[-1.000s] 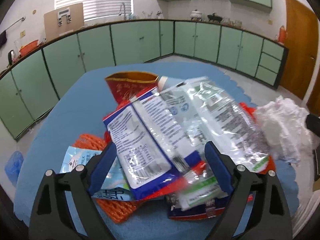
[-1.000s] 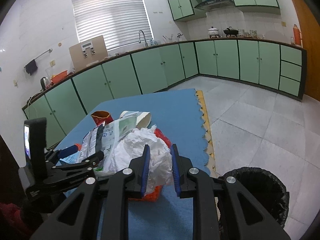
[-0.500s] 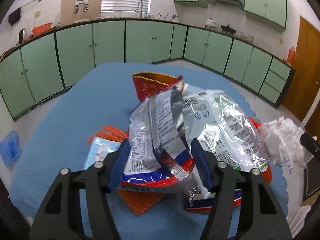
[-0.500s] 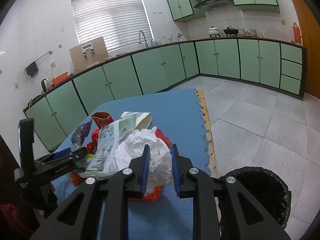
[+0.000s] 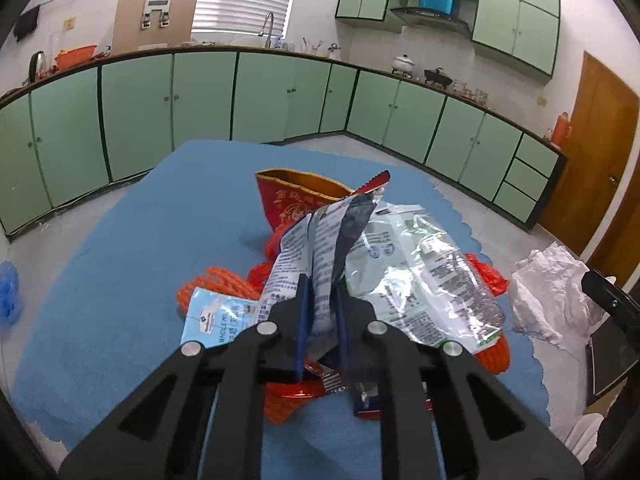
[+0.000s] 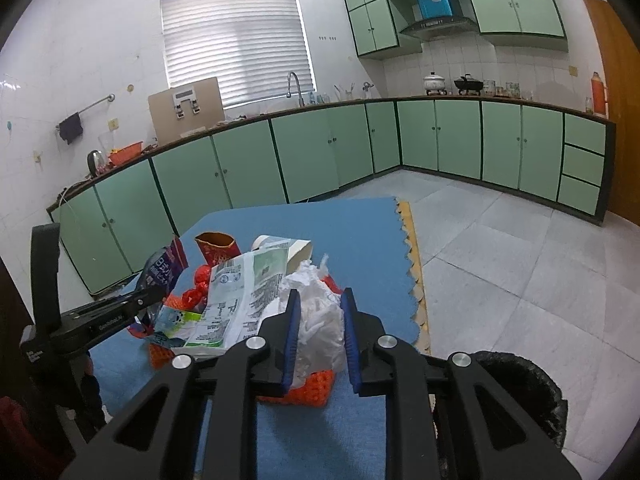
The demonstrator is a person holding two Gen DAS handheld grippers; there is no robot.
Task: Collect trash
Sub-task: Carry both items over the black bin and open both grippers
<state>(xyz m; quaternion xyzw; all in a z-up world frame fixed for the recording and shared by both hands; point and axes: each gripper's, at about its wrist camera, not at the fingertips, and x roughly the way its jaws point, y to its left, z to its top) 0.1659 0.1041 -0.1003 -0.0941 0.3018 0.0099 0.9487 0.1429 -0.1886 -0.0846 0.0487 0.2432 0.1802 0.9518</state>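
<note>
A pile of trash lies on the blue mat (image 5: 132, 240). My left gripper (image 5: 321, 285) is closing its jaws, and the pads pinch a crumpled blue-and-white snack wrapper (image 5: 320, 236) that stands up out of the pile. The same wrapper (image 6: 164, 264) shows at the left of the right wrist view. My right gripper (image 6: 320, 297) is shut on a crumpled white plastic bag (image 6: 320, 320) at the pile's right edge; that white bag (image 5: 548, 292) also shows in the left wrist view.
A silver-and-green wrapper (image 5: 420, 280), a red pouch (image 5: 292, 196), orange netting (image 5: 216, 284) and a light blue pack (image 5: 212, 316) lie in the pile. A black-lined bin (image 6: 520, 392) stands on the tiled floor right of the mat. Green cabinets line the walls.
My left gripper's jaws went from wide around the snack wrapper to pinched on it, folding it upright and lifting it a little. The right gripper kept its hold on the white bag.
</note>
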